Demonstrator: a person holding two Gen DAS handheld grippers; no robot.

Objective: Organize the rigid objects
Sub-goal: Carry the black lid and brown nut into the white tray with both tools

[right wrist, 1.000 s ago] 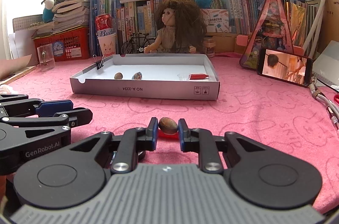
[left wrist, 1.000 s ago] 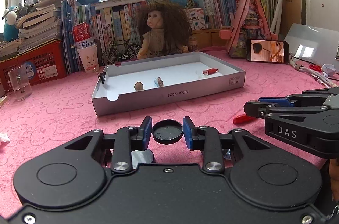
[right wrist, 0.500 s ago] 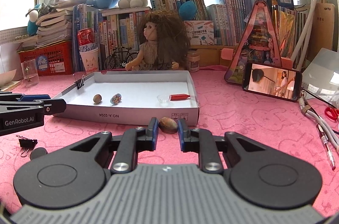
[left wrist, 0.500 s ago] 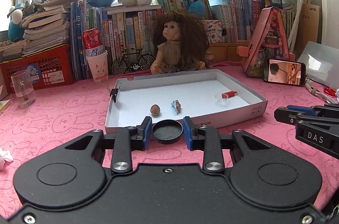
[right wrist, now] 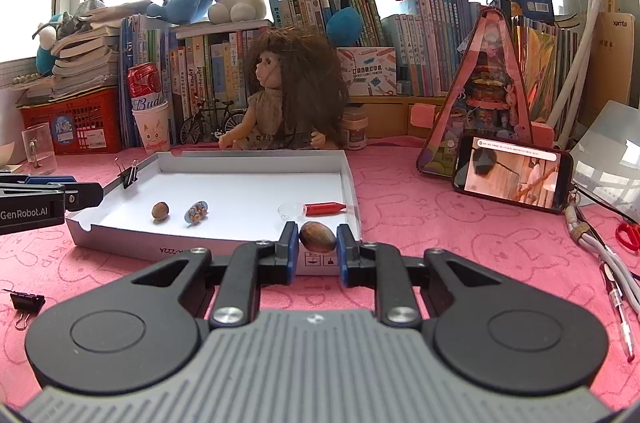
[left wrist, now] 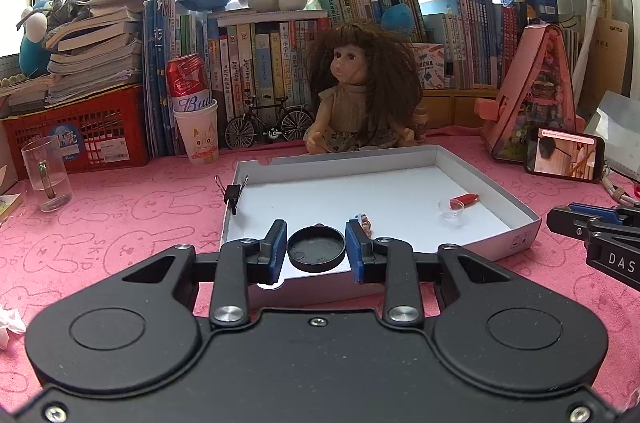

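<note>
My left gripper (left wrist: pixel 316 249) is shut on a round black lid (left wrist: pixel 316 248) and holds it over the near left part of the shallow white box (left wrist: pixel 520 219). My right gripper (right wrist: pixel 318 243) is shut on a brown nut (right wrist: pixel 317 237) above the near right corner of the box (right wrist: pixel 352 183). In the box lie a brown nut (right wrist: pixel 160 211), a patterned stone (right wrist: pixel 196 212), a red tube (right wrist: pixel 325 208) and a small clear cap (right wrist: pixel 289 210). A black binder clip (right wrist: pixel 129 173) sits on the box's left wall.
A loose binder clip (right wrist: pixel 26 303) lies on the pink cloth at left. A phone (right wrist: pixel 512 178), cables (right wrist: pixel 600 247), red scissors (right wrist: pixel 627 235) and a pen (right wrist: pixel 620 319) are at right. A doll (right wrist: pixel 288 99), books, a paper cup (right wrist: pixel 151 129) and a glass mug (left wrist: pixel 47 175) stand behind.
Both grippers rose from the cloth and moved forward to the box, each carrying its object. The lid and the nut now hang over the box's near edge.
</note>
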